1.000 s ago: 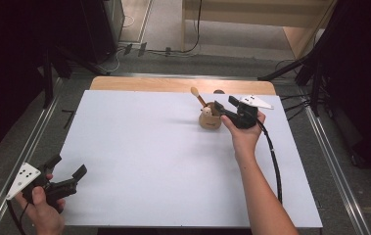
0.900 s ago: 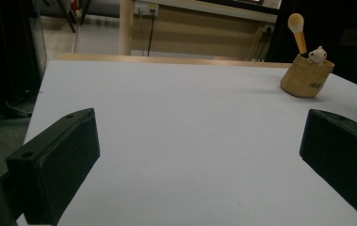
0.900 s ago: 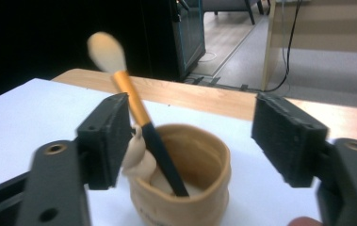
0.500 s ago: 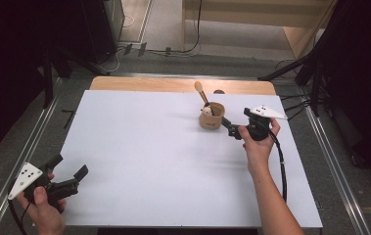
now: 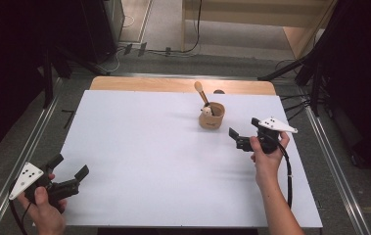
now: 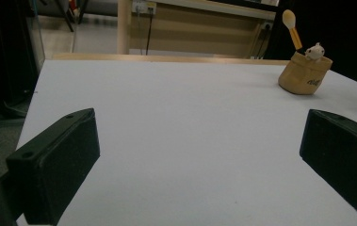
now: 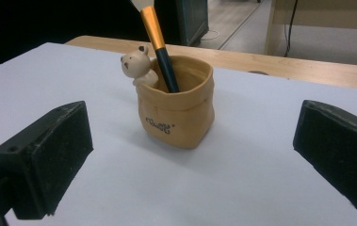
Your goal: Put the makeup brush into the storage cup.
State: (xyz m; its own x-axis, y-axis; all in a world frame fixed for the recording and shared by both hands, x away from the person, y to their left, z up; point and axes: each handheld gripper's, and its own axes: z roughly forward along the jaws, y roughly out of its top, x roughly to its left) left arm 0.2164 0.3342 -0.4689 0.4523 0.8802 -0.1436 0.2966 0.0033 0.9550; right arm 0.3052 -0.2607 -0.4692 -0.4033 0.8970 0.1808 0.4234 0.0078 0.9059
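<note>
2 grippers sit over the white table (image 5: 149,161), jaws spread wide and empty. Right gripper (image 5: 238,139) hovers near the tan pot (image 5: 211,115), just to its right, apart from it. A brush (image 7: 156,33) and small bear figure (image 7: 135,65) stand in the pot. Left gripper (image 5: 70,172) rests at the near left corner.

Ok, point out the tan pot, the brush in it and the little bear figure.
tan pot (image 7: 178,120), right gripper view, front wall by the lettering
brush (image 7: 155,28), right gripper view, orange band of the handle
bear figure (image 7: 135,63), right gripper view, its head
</note>
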